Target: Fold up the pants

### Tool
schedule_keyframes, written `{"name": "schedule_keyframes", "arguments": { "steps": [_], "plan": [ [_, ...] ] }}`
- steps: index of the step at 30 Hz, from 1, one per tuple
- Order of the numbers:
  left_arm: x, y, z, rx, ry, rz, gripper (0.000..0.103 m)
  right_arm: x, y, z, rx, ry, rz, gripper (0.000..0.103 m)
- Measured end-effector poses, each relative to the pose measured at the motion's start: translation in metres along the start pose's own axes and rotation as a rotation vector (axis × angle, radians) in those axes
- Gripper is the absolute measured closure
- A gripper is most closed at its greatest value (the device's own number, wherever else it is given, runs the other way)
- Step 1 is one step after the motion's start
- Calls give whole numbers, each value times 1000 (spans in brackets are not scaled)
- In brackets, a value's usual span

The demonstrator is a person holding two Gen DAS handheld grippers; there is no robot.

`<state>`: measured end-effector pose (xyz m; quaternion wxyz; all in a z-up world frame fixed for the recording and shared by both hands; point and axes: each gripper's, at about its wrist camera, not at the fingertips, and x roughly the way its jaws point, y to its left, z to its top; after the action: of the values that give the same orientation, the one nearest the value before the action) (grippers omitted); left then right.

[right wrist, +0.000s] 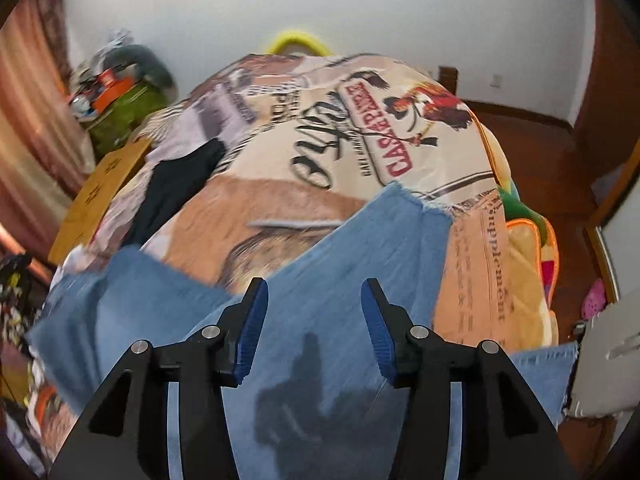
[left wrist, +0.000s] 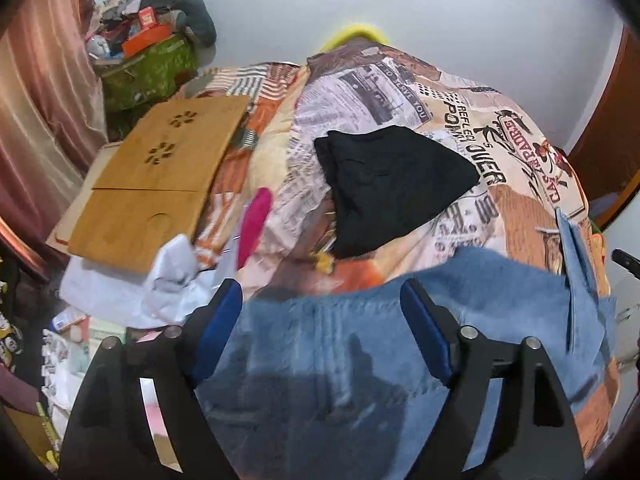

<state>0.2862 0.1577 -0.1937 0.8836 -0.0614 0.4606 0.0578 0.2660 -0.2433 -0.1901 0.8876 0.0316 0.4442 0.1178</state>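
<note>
Left wrist view first: we see the curtain [left wrist: 36, 92] far left of the jeans [left wrist: 332, 360], then a green bag [left wrist: 148, 72] heaped with clutter and a wooden board [left wrist: 152, 184] lying flat, a pink thing [left wrist: 254, 224] just beyond the denim's left edge, and a folded black garment [left wrist: 384, 184] on the printed bedspread [left wrist: 400, 96] beyond the jeans. Our left gripper [left wrist: 322, 300] hangs over the denim with its fingers spread wide, nothing between them. From the right wrist, the jeans [right wrist: 332, 264] lie flat on the bedspread [right wrist: 360, 128], one frayed leg running away up and to the right. Our right gripper [right wrist: 314, 300] is released too, clear of the cloth. Right of the jeans, the wooden floor [right wrist: 540, 152].
</note>
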Motion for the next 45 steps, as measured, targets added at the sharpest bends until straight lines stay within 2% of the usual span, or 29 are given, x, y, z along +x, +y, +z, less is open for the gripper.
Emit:
{"name": "schedule_keyframes", "arguments": {
  "steps": [6,11,16,18,20,21,23,25,28,31,33,38,41,45],
  "plan": [
    [43,-21,13,23,59,-7,22,61,-31,35,86,57,-12,58],
    [68,-33,11,69,101,-9,22,112,-55,55,179,97,-13,58],
    [80,-42,10,109,117,-4,22,147,-66,64,200,132,-59,58],
    [83,-46,9,122,116,-2,22,163,-68,62,199,159,-50,58],
    [84,-51,8,140,112,1,22,167,-68,59,201,130,-55,59],
    [84,-53,7,148,110,1,22,167,-67,59,200,125,-61,61],
    [85,-57,6,163,113,0,22,169,-65,58,197,126,-67,78],
    [83,-62,2,176,114,1,22,170,-66,61,193,140,-81,89],
    [75,-68,-4,197,115,7,22,169,-68,63,171,157,-87,95],
    [63,-73,-9,217,112,1,22,150,-69,60,159,149,-86,96],
    [54,-77,-12,228,113,1,22,127,-72,60,162,104,-76,96],
    [37,-92,-24,271,137,-25,20,35,-101,65,195,-43,-58,97],
    [35,-103,-40,291,186,-47,20,-29,-120,63,207,-152,-62,97],
    [37,-119,-69,354,244,-23,20,-107,-136,57,212,-295,-73,97]
  ]
}}
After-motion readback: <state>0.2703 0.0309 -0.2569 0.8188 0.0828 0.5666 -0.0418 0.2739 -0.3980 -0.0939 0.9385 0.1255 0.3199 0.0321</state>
